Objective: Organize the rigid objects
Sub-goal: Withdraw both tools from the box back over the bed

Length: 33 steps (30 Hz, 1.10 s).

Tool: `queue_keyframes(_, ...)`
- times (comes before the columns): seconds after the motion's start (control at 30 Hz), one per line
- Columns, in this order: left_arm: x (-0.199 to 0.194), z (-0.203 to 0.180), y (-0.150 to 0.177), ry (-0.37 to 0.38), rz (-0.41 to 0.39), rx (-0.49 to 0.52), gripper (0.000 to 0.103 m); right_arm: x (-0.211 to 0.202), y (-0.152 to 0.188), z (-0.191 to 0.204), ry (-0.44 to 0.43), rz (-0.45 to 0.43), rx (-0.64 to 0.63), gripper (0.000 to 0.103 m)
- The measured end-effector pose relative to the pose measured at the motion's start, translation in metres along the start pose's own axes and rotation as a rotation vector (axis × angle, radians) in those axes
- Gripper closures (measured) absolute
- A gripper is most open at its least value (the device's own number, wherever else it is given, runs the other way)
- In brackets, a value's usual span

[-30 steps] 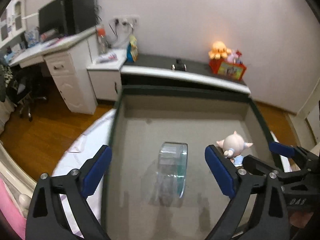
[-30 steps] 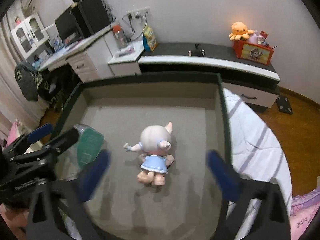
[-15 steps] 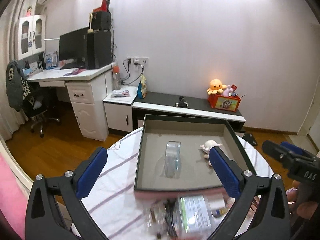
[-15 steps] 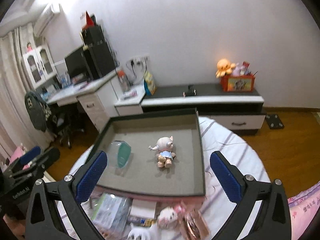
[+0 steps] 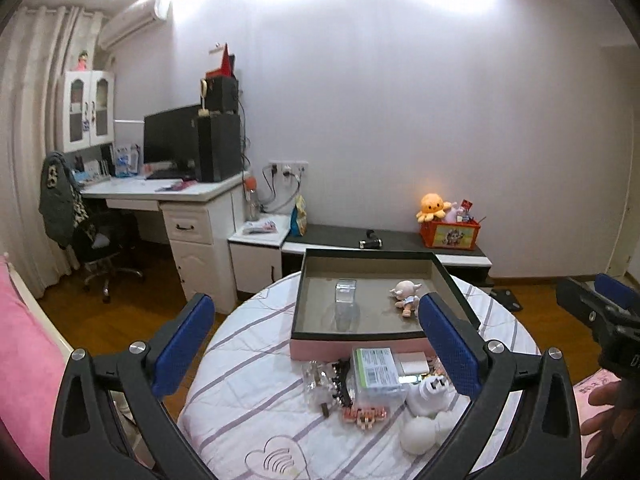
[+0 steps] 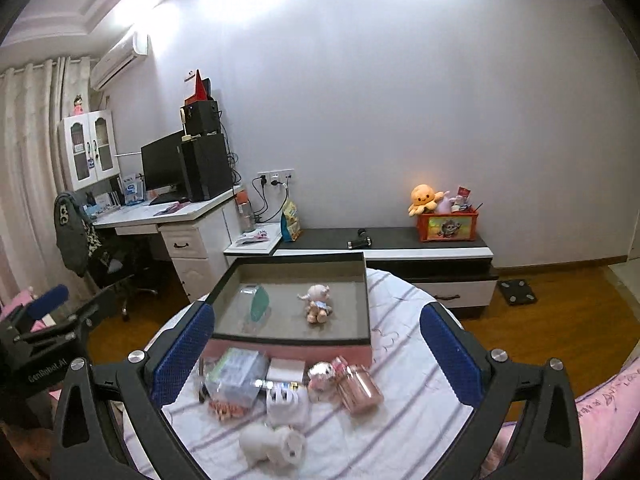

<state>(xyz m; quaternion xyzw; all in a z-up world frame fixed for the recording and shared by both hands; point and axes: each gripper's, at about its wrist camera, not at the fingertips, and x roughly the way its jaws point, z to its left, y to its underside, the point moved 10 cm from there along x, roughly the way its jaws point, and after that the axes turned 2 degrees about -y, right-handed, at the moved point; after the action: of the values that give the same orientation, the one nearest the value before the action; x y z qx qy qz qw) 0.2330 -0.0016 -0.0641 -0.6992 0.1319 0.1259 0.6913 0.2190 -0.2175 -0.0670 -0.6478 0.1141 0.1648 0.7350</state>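
Note:
A dark-rimmed tray (image 5: 366, 255) (image 6: 290, 338) stands at the far side of a round white-clothed table (image 5: 256, 364). In it stand a clear roll (image 5: 345, 292) (image 6: 256, 300) and a small pig doll (image 5: 406, 294) (image 6: 318, 302). In front of the tray lies a pile: a clear box with a green label (image 5: 376, 368) (image 6: 236, 374), a white plug (image 5: 430, 394) (image 6: 286, 400), a rose-gold bottle (image 6: 358, 388) and a white figure (image 6: 272, 444). My left gripper (image 5: 316, 344) and right gripper (image 6: 316, 354) are both open and empty, held back above the pile.
A desk with monitor (image 5: 172, 148) and a chair (image 5: 100, 248) stand at the left. A low cabinet (image 6: 420, 244) with an orange toy box (image 6: 446, 226) runs along the back wall. A pink bed edge (image 5: 24, 360) is at the left. Wooden floor surrounds the table.
Both grippers have pulled back and up from inside the tray, leaving the clear roll and the pig doll in it. The pile in front of the tray has come into view.

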Motion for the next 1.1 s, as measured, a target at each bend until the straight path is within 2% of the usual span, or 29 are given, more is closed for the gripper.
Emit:
queue_keyframes(0.27, -0.025, -0.001, 0.020, 0.004, -0.003, -0.013, 0.000, -0.025, 0.027, 0.007, -0.021, 0.003, 0.008, 0.000)
queue_keyframes(0.63, -0.043, 0.000, 0.032, 0.004, -0.006, -0.015, 0.000, -0.041, 0.029, 0.019, -0.039, -0.011, -0.004, 0.000)
queue_keyframes(0.83, -0.041, 0.000, 0.035, 0.003, 0.004, -0.010, 0.000, -0.041, 0.029, 0.008, -0.016, -0.001, 0.005, 0.000)
queue_keyframes(1.1, -0.018, 0.003, 0.060, 0.009, 0.085, -0.015, 0.000, -0.021, 0.045, -0.011, 0.011, 0.063, 0.029, 0.000)
